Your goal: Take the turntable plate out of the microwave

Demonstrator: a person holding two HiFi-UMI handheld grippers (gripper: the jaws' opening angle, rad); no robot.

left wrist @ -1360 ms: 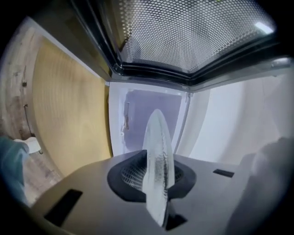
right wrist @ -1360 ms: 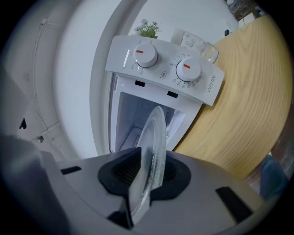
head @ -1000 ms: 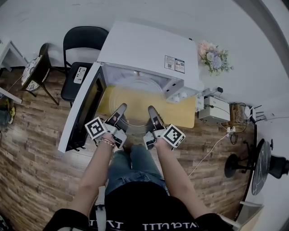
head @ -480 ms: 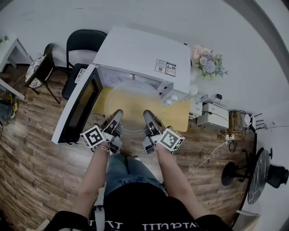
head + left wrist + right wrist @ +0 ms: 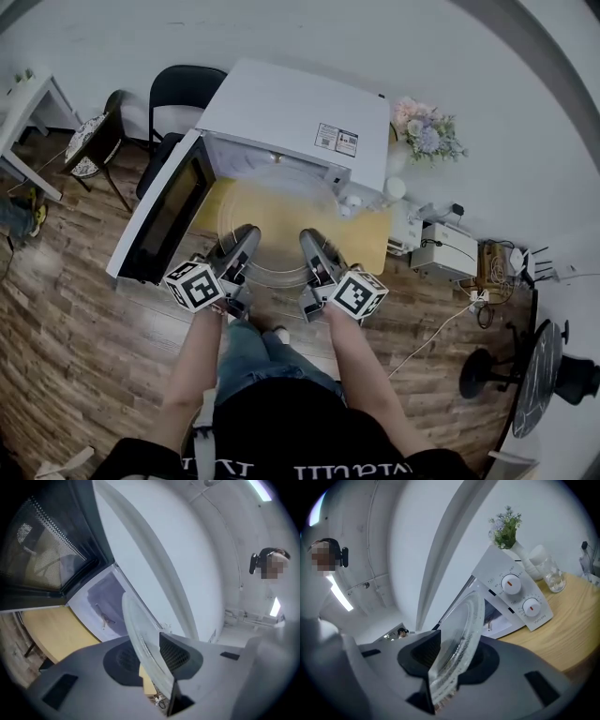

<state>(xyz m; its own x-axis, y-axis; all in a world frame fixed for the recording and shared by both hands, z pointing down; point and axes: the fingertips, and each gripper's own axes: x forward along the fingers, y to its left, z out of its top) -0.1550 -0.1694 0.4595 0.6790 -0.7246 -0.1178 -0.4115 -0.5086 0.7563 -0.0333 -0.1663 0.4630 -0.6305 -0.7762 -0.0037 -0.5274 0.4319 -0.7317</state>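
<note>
So the turntable plate (image 5: 272,232) is out in front of the microwave (image 5: 291,108), over the yellow table (image 5: 370,239), with its far edge close to the open cavity. I'd call the job nearly done. It's held by its near rim from two sides, left claw (image 5: 241,246) and right claw (image 5: 313,244), which makes sense for a wide, slippery glass disc: two grips stop it from tipping or swinging. In both gripper views the rim sits right between the pads. Both sets of jaws are opening a bit, but the pads look to be on the glass, so it's clamped rather than loose. As for room, the door (image 5: 164,220) hangs open on the left and boxes that side in, so the left claw has little sideways slack. On the right there's the dial panel (image 5: 520,595) and the flowers (image 5: 427,131) further back. The clear way is straight toward the person, and the bare table in front looks like enough space to set it down.
</note>
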